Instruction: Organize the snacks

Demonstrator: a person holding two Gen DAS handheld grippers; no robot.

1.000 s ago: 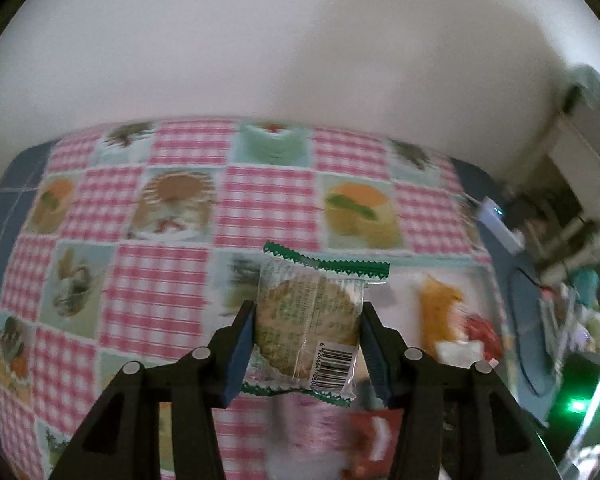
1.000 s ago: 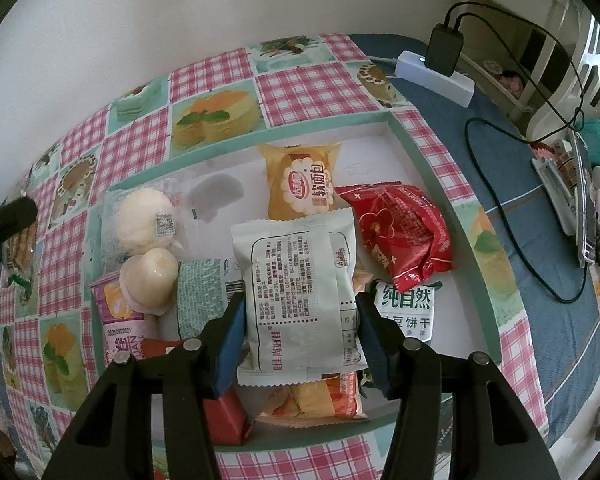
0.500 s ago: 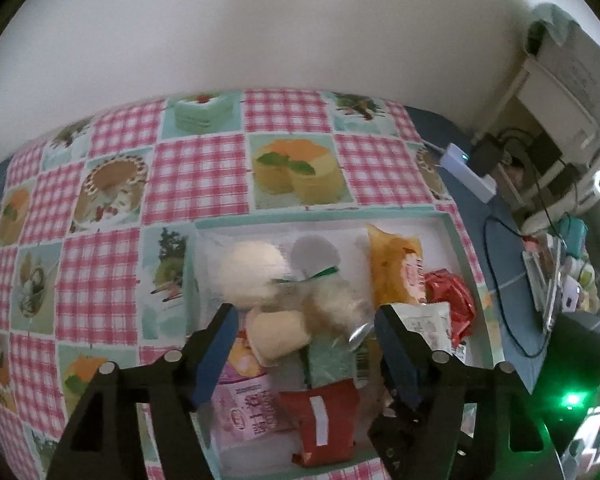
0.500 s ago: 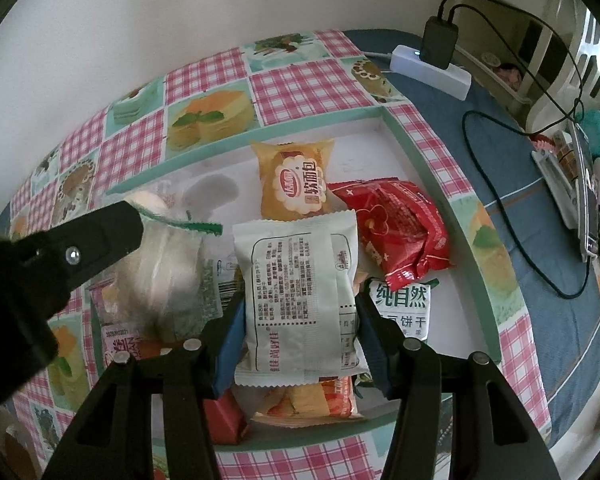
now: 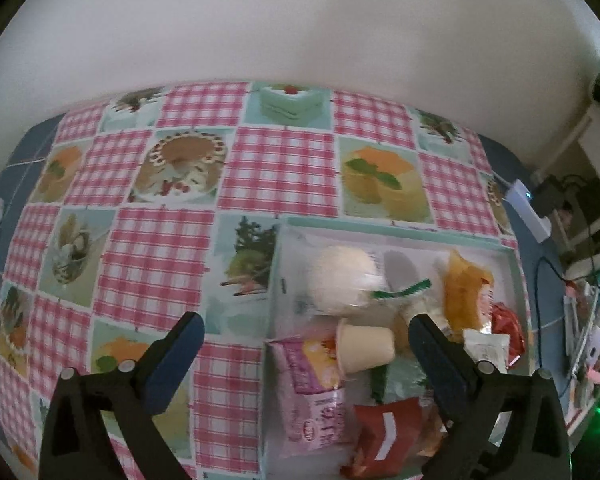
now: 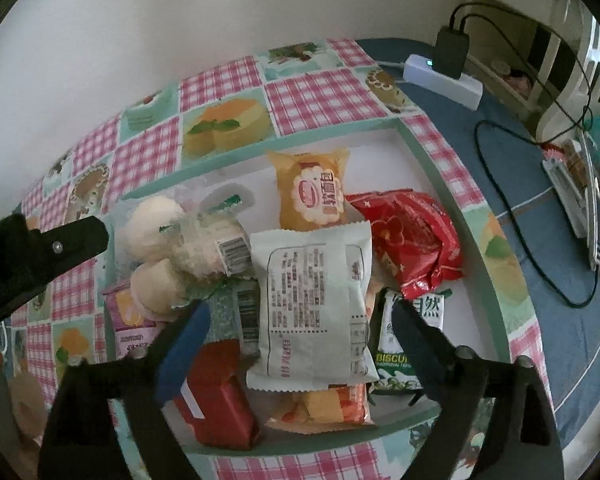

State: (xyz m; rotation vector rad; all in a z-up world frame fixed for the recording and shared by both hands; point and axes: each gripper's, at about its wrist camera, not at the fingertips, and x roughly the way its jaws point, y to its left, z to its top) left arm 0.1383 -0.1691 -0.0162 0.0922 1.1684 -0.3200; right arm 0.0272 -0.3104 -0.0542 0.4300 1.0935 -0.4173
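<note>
Snacks (image 6: 312,304): crinkly glossy packets | tray (image 6: 440,168): rectangular | both grippers' fingers opening, apart, empty

Shallow green-rimmed tray (image 6: 432,160) sat on pink-checked cake-print tablecloth (image 6: 320,96). White printed snack packet (image 6: 312,300) lay atop other packets inside, red foil packet (image 6: 412,240) to its right.

Both views dim, soft indoor light, no hard shadows. Strong fisheye bending with black corners. Left view: snack tray (image 5: 396,229) motion-blurred; green glow at lower right edge. Right view sharper; clear-wrapped biscuit (image 6: 214,246) smeared; brightness at upper right.
</note>
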